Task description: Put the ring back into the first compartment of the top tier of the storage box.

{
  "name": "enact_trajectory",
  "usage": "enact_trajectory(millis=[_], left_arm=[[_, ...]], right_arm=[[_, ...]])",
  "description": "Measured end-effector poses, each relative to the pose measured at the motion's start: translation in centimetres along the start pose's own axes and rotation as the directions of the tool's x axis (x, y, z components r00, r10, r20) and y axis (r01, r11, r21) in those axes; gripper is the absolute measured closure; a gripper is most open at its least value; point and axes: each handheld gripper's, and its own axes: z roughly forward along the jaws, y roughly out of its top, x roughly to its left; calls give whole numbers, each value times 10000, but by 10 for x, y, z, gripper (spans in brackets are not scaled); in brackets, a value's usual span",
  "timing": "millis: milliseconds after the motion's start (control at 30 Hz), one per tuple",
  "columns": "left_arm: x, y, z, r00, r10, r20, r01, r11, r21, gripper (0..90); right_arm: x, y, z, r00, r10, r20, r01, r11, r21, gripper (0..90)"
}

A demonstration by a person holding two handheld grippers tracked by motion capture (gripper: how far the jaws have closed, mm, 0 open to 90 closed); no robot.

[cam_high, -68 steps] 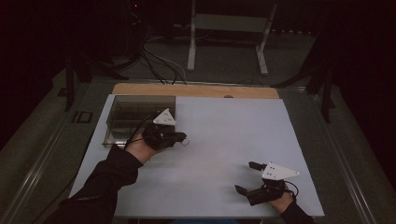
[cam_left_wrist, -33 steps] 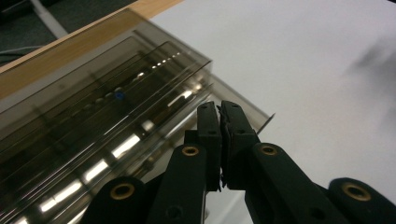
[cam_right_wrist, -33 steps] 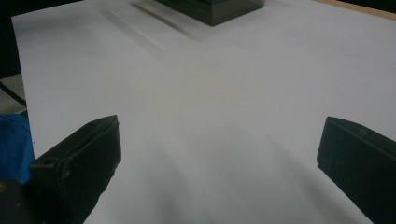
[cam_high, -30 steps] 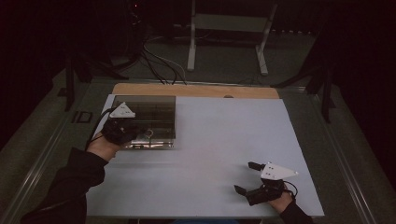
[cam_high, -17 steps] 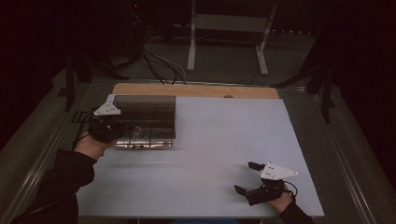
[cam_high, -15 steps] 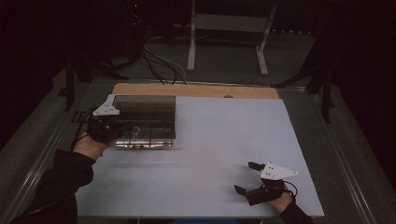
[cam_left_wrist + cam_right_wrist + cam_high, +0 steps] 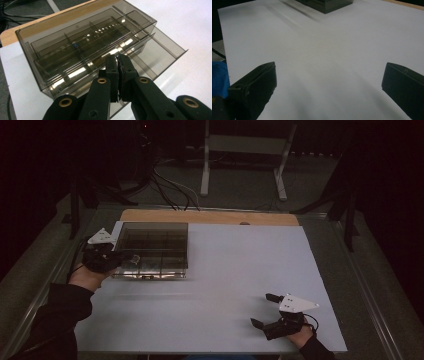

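The room around me is dark, with black cables and a grey metal stand on the floor behind the white worktop (image 7: 240, 270), whose far edge shows a strip of bare wood. Toward the far left corner sits the smoked transparent plastic drawer box (image 7: 152, 249); from my left tool's camera I see its shelves and dividers, and one shallow drawer (image 7: 160, 53) drawn out part of the way on the side facing me. My left tool (image 7: 118, 65) is at the box's left front corner, jaws clenched together right at the drawer's front lip; I cannot tell whether a thin edge is pinched between them. In the high view that left tool (image 7: 131, 258) touches the box at the left edge of the worktop. My right tool (image 7: 265, 310) rests near the front right corner, well apart from the box, jaws spread wide over bare worktop, nothing between them.
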Motion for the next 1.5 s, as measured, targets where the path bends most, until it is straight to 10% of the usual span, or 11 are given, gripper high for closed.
enact_trajectory(millis=[1500], left_arm=[[19,-30,20,9966,-778,-260,781,9969,136,833]], right_arm=[[0,-1,1,10000,-15,-32,15,10000,77,0]])
